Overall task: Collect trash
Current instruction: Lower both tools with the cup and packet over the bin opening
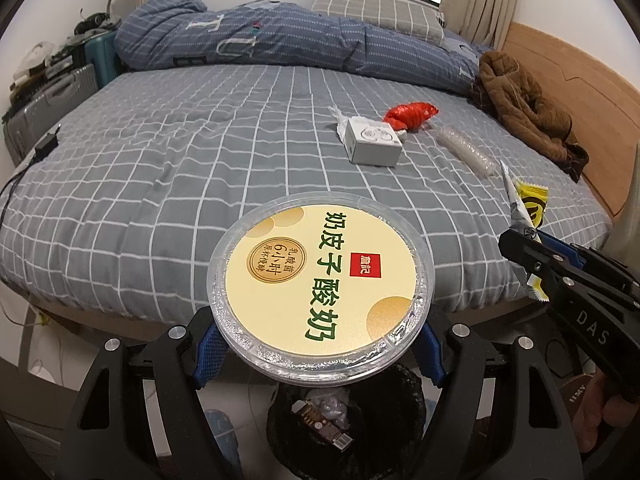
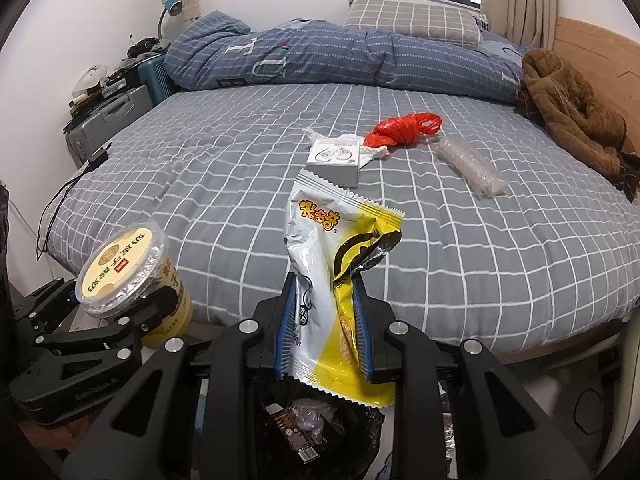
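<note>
While both grippers hang over the bin (image 2: 320, 428), each has trash in hand. Left gripper (image 1: 320, 344) stands wide, pads clamped on the sides of a yogurt cup (image 1: 320, 288); right gripper (image 2: 326, 320) is nearly closed, pinching a snack bag (image 2: 340, 264) at its lower half. Cup sits above the bin and slightly bed-side of it; bag hangs right over the bin mouth.

Cup looks like stiff, smooth plastic with a sealed lid, likely light, could slip, so a side grip under the rim suits it. Bag is thin, crinkly film, floppy, near weightless; pinch anywhere flat.

Bin is black-lined and holds a dark carton (image 2: 294, 436) and clear crumpled plastic (image 2: 310, 416), with room left.

Beyond the bin, on the bed (image 1: 160, 160): white box (image 1: 372, 142), red bag (image 1: 412, 116), clear cup stack (image 1: 464, 152).
</note>
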Motion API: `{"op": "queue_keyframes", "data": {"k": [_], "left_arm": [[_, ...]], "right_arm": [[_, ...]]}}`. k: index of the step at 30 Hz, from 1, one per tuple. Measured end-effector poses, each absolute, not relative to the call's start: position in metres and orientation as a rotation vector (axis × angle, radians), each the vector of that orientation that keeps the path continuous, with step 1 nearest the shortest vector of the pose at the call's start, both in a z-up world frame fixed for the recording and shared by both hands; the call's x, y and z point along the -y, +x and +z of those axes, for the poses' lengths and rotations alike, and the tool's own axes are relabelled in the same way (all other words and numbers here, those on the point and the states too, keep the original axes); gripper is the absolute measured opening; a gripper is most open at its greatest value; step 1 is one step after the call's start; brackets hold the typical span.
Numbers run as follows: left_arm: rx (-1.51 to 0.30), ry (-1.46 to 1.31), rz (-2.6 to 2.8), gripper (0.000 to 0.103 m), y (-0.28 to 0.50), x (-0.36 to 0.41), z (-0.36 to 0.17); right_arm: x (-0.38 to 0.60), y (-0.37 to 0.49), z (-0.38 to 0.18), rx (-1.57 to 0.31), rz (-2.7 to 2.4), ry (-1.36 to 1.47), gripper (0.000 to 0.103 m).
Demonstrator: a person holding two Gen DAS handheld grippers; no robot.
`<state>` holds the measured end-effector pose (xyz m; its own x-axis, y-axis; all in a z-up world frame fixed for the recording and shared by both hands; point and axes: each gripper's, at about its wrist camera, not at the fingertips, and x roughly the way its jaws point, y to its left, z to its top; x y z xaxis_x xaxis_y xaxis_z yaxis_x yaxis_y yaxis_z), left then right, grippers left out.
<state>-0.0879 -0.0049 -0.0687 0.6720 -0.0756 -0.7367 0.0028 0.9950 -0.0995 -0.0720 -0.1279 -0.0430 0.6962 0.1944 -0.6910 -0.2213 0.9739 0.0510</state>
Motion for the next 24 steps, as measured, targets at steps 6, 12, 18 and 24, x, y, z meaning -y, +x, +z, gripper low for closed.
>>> {"op": "queue_keyframes", "data": {"k": [6, 12, 18, 24], "left_arm": [[-0.854, -0.092, -0.038, 0.074, -0.098, 0.006, -0.077], [-0.876, -0.090, -0.036, 0.074, -0.109, 0.008, -0.085], [-0.906, -0.093, -0.037, 0.074, -0.122, 0.009, -0.096], [-0.941, -0.102, -0.030, 0.074, -0.136, 0.007, -0.106]], "right_arm": [[0.122, -0.085, -0.054, -0.795, 0.242, -0.045, 0.025], [0.119, -0.098, -0.068, -0.833, 0.249, -0.050, 0.025], [0.119, -0.111, -0.081, -0.868, 0.253, -0.049, 0.025], [0.117, -0.124, -0.094, -0.908, 0.258, -0.054, 0.025]]}}
